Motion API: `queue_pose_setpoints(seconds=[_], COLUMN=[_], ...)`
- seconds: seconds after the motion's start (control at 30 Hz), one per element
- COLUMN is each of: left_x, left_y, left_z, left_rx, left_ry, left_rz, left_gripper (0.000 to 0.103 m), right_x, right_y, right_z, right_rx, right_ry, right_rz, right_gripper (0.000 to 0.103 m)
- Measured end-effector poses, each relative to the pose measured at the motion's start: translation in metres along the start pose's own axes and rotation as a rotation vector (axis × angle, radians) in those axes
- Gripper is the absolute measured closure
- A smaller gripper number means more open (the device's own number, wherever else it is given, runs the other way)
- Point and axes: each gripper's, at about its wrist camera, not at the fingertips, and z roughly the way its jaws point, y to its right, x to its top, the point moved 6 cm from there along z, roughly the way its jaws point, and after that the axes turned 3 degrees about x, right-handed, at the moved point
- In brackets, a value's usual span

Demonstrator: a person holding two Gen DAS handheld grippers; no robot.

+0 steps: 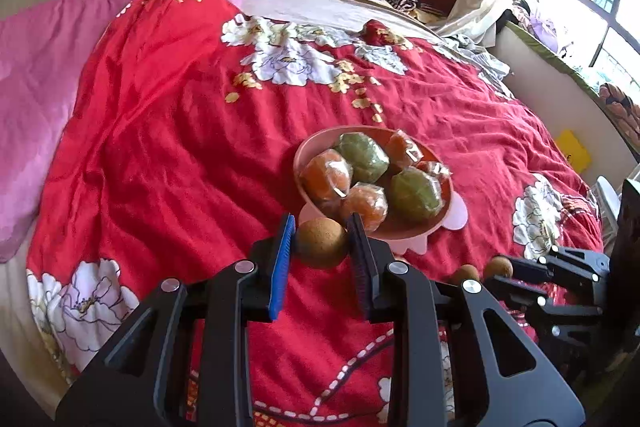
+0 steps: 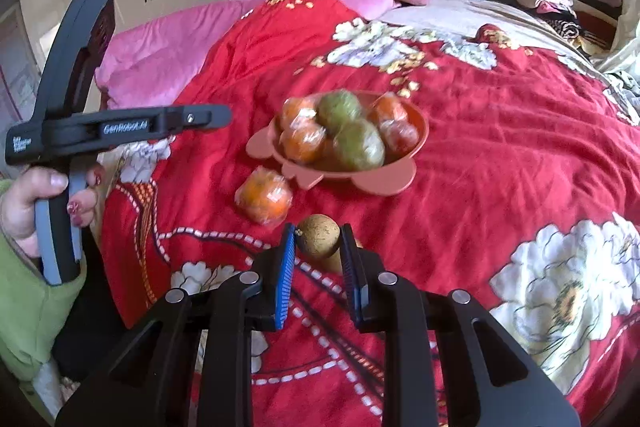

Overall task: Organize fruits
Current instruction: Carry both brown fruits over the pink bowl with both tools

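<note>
Red floral bedspread, tool reads roughly "GenRobot.AI"

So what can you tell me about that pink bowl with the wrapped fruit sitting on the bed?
The shallow pink plastic-looking bowl sits upright on the red flowered bedspread. Its rim flares into rounded, scalloped tabs at the near side and one end. It holds several orange fruits in clear wrap and two green wrapped fruits, piled above the rim. Another wrapped orange fruit lies on the bedspread just outside it. Neither gripper touches the bowl.
</note>
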Motion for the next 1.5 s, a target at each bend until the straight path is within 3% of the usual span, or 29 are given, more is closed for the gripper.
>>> queue_pose_setpoints(seconds=[0.6,1.5], left_x=[0.013,0.015], left_y=[0.018,0.011], left_z=[0.028,0.061], left_rx=[0.003,0.014], left_ry=[-0.03,-0.052], left_rz=[0.043,0.033], left_gripper=[0.083,0.083], right_x=[0.04,0.057], right_y=[0.039,0.052], right_z=[-0.015,0.023], right_rx=[-0.068,-0.076], right_ry=[0.085,0.032], right_rz=[0.01,-0.017], right_gripper=[0.082,0.082])
